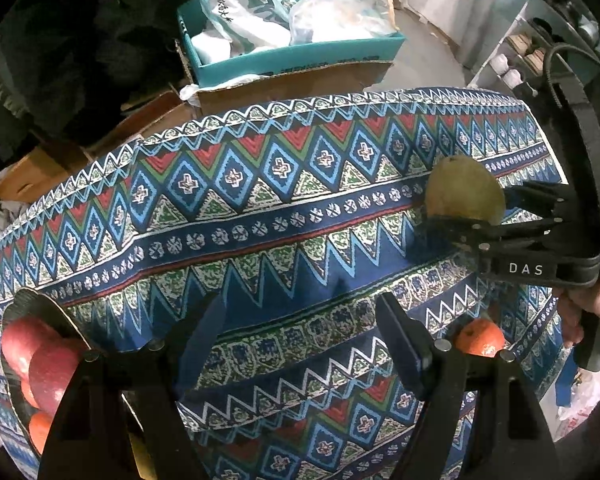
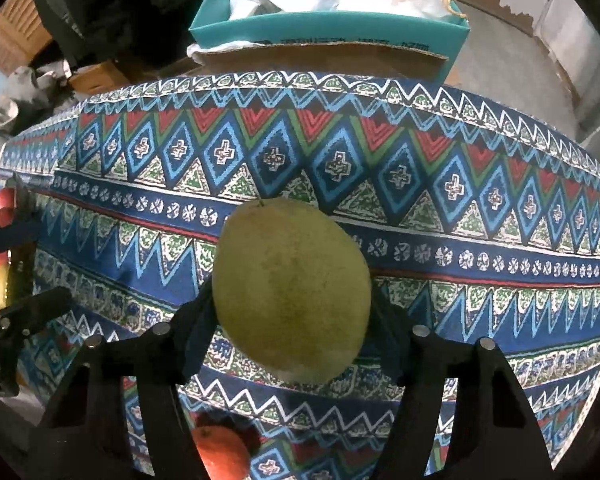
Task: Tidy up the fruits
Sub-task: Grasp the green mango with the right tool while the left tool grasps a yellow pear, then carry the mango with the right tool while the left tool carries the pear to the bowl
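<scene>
Right gripper (image 2: 292, 320): its two black fingers are closed on the flanks of a yellow-green pear (image 2: 291, 292), held clear above the patterned tablecloth (image 2: 480, 216). The pear fills the centre of the right wrist view, its stem end toward the upper centre of the frame, so its long axis runs roughly along the fingers and away from the camera. In the left wrist view the same pear (image 1: 464, 192) appears at right of centre, gripped from the right.

Left gripper (image 1: 304, 344): fingers spread apart with nothing between them, only cloth below; lower centre of the left wrist view.

Outward from the fingers: an orange (image 1: 480, 336) lies on the cloth at lower right of the left wrist view, and at bottom centre-left of the right wrist view, near the held pear. A dark plate (image 1: 40, 300) at the lower left edge holds red apples (image 1: 40, 356) and another orange fruit.

Governing relation, as a judgement: the plate lies well to the left of the pear, beside the empty left gripper, so the loaded right gripper must travel leftward across the cloth to reach it.

A teal box (image 1: 292, 56) stands beyond the table's far edge.
</scene>
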A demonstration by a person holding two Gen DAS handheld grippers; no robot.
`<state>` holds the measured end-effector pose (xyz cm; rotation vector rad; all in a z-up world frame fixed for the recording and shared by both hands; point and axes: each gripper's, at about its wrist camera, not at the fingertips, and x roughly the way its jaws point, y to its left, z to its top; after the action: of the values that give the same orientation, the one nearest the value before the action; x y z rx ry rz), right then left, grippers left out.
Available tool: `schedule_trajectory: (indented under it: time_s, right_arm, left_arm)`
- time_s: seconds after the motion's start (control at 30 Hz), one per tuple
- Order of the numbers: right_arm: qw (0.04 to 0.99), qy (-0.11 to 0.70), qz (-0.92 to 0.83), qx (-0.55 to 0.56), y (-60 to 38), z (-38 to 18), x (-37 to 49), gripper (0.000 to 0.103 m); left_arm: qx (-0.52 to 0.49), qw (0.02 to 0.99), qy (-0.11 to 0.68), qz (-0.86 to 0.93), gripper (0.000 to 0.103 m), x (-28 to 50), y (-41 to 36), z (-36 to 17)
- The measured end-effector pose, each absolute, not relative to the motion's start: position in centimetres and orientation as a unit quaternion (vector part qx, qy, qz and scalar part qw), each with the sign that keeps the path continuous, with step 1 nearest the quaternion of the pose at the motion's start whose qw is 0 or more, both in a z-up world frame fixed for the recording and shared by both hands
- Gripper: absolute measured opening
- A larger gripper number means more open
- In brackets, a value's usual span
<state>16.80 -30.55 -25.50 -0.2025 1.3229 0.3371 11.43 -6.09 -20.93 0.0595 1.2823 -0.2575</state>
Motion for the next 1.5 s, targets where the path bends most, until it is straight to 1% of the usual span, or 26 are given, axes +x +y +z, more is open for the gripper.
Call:
schedule_trajectory:
  time_s: [0.2, 0.37, 0.5, 0.83, 0.97, 1.23, 1.47, 1.5]
  right_arm:
    - [0.777, 0.605, 0.153, -0.078, -32.9, -24.8, 15.2, 0.068]
    - [0.784, 0.6, 0.147, -0.061, -36.7, -23.7, 13.1, 0.068]
    - [0.786, 0.6, 0.138, -0.052, -38.9, -22.4, 11.3, 0.068]
    - [0.795, 0.594, 0.12, -0.035, -43.7, -19.6, 7.4, 0.068]
    - [0.797, 0.594, 0.11, -0.01, -44.9, -19.5, 6.6, 0.068]
    - [0.798, 0.594, 0.101, 0.009, -46.2, -19.7, 5.6, 0.068]
    - [0.797, 0.596, 0.1, 0.017, -46.9, -20.0, 5.6, 0.068]
    - [0.797, 0.596, 0.1, 0.018, -46.9, -20.1, 5.6, 0.068]
  left_arm:
    - [0.017, 0.789, 0.6, -0.132, 0.079, 10.8, -7.0, -20.8]
    - [-0.016, 0.778, 0.608, -0.155, 0.079, 10.1, -8.2, -20.8]
    - [-0.017, 0.772, 0.613, -0.168, 0.079, 9.3, -9.9, -20.9]
    - [0.007, 0.756, 0.62, -0.209, 0.08, 6.9, -14.1, -21.4]
    - [0.021, 0.75, 0.623, -0.223, 0.08, 5.8, -15.3, -22.2]
    - [0.03, 0.745, 0.626, -0.228, 0.08, 5.3, -17.1, -23.8]
    - [0.062, 0.745, 0.622, -0.232, 0.079, 5.2, -18.2, -25.1]
    - [0.061, 0.745, 0.622, -0.233, 0.078, 5.2, -18.3, -25.2]
